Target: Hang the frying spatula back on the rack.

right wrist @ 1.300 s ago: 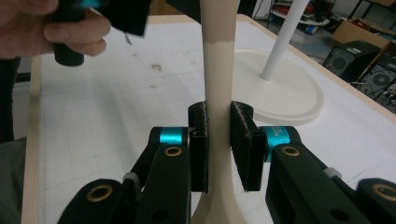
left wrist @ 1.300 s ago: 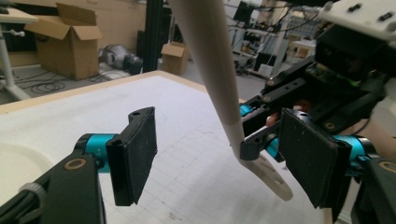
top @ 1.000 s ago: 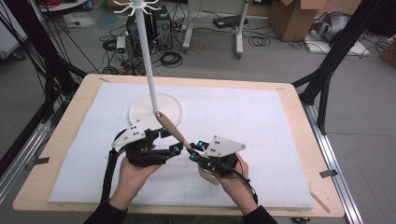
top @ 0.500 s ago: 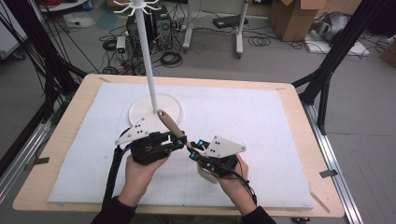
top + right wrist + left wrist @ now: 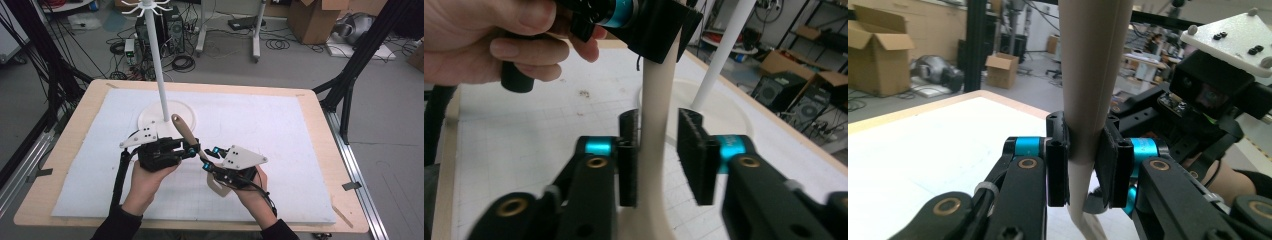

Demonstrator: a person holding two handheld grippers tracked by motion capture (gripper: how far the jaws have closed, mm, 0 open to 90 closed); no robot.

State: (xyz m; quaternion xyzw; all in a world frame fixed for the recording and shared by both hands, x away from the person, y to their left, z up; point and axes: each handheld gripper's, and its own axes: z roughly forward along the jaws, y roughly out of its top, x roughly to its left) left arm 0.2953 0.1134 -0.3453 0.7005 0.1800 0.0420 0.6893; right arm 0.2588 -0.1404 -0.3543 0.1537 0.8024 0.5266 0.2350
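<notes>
A beige wooden utensil (image 5: 182,130) with a long handle stands tilted over the white mat, between both hands. My left gripper (image 5: 189,148) is shut on the handle; in the left gripper view both pads of that gripper (image 5: 1083,165) press on the utensil (image 5: 1088,75). My right gripper (image 5: 207,155) is around the utensil lower down. In the right gripper view this gripper (image 5: 664,155) has its left pad against the utensil (image 5: 655,100) and a gap at the right pad, so it is open. The utensil's wide end (image 5: 216,186) shows under the right hand.
A white hanger stand rises just behind the grippers on a thin pole (image 5: 159,65) from a round base (image 5: 150,117). The white mat (image 5: 280,130) covers a wooden table (image 5: 320,150). Black frame legs, cables and boxes are on the floor around the table.
My left gripper has moved right, up to the utensil's handle, and is now shut on it. The right hand has stayed almost still.
</notes>
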